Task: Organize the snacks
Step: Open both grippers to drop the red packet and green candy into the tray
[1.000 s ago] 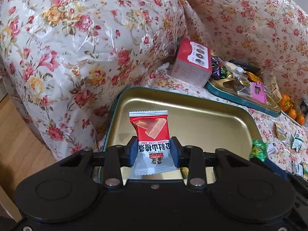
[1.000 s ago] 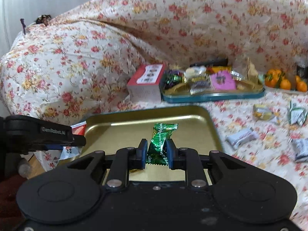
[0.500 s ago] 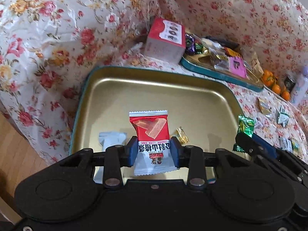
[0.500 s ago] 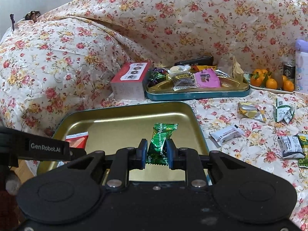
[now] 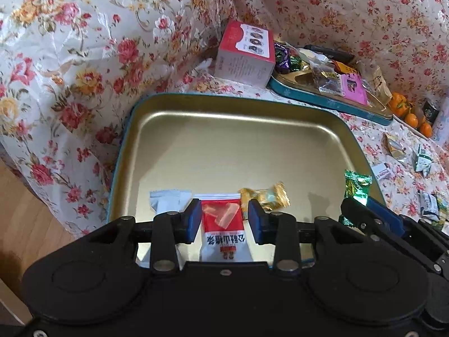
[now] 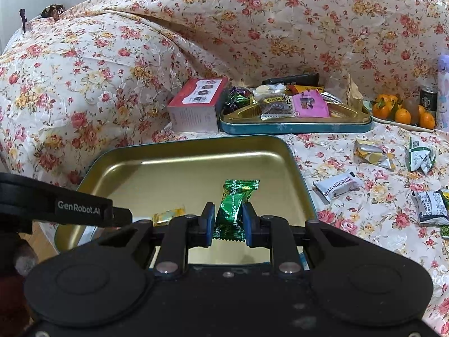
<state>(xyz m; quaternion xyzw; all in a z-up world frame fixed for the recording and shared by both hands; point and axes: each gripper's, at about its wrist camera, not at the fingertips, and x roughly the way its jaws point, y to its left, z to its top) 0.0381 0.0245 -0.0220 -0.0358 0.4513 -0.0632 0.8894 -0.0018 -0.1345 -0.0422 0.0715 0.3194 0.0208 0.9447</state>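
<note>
A shallow metal tray [image 5: 348, 132] sat on a cloth-covered surface [image 6: 364, 224]. In the tray, along its near edge, lay three wrapped snacks side by side: a flat packet [image 5: 165, 200] on the left, a sachet [image 5: 223, 230] in the middle between the parted fingers of the left hand-held gripper [image 5: 224, 220], and a twisted candy [image 5: 265, 196] to the right. The right hand-held gripper [image 6: 228, 221] hung over the tray's near right part, clamping a wrapped candy [image 6: 235, 205]. Behind the tray stood a box [image 6: 196, 106], with a second tray [image 6: 294, 127] heaped with snacks just to its right. Farther right lay tangerines [image 6: 401, 112]. Loose packets [image 6: 336, 185] were scattered right of the near tray.
</note>
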